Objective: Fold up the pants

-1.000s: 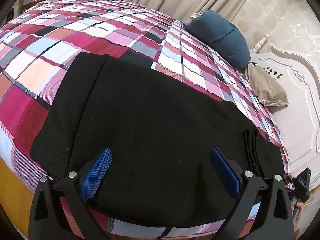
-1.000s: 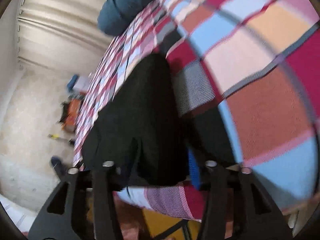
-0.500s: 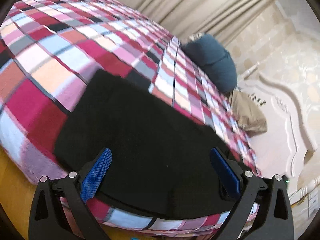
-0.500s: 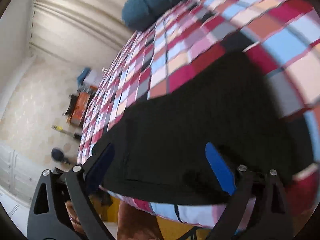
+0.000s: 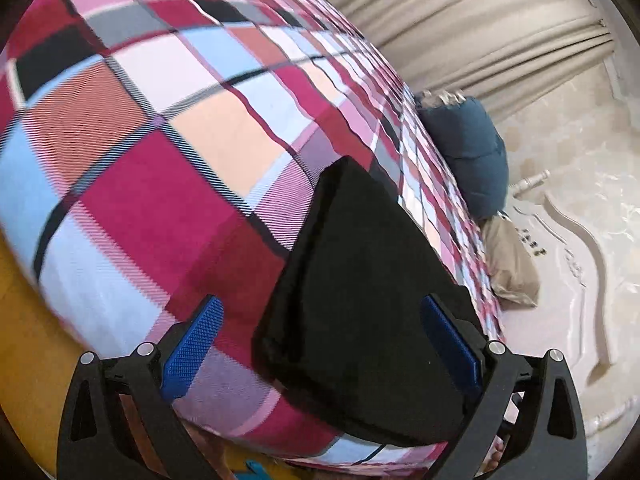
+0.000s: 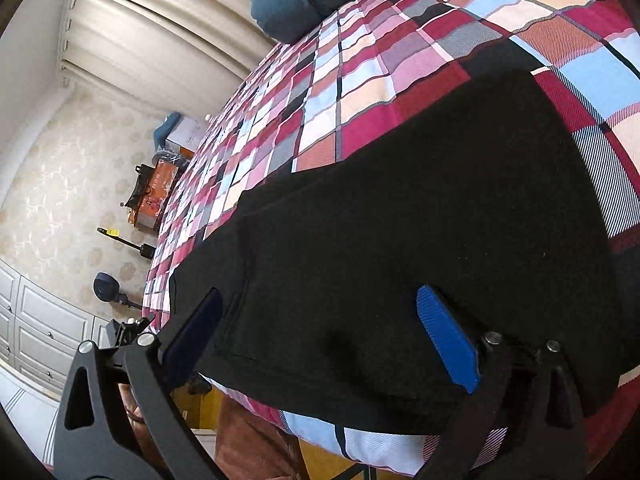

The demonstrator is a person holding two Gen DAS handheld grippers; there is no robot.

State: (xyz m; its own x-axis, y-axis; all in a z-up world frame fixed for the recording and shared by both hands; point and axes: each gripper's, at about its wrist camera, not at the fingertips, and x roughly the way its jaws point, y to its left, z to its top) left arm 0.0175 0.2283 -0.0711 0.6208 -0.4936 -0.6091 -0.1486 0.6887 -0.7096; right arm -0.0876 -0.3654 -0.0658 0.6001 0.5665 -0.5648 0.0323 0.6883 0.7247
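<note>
Black pants (image 6: 420, 220) lie flat on a plaid bedspread (image 6: 360, 60) near the bed's front edge. In the left wrist view the pants (image 5: 360, 280) show as a dark folded slab. My left gripper (image 5: 324, 340) is open and empty, low over the pants' left end, with its left blue pad over the bedspread (image 5: 180, 140). My right gripper (image 6: 324, 332) is open and empty, just above the pants' near edge.
A blue pillow (image 5: 472, 152) and a tan pillow (image 5: 508, 264) lie by the white headboard (image 5: 580, 260). Beige curtains (image 6: 168, 32) hang behind the bed. An orange box (image 6: 154, 192), a fan (image 6: 108, 288) and white drawers (image 6: 40, 328) stand on the floor side.
Both grippers have swung and dropped closer to the bed. The left view now looks along the pants' left end. The right gripper, shut around the fabric a second ago, is open over the pants.
</note>
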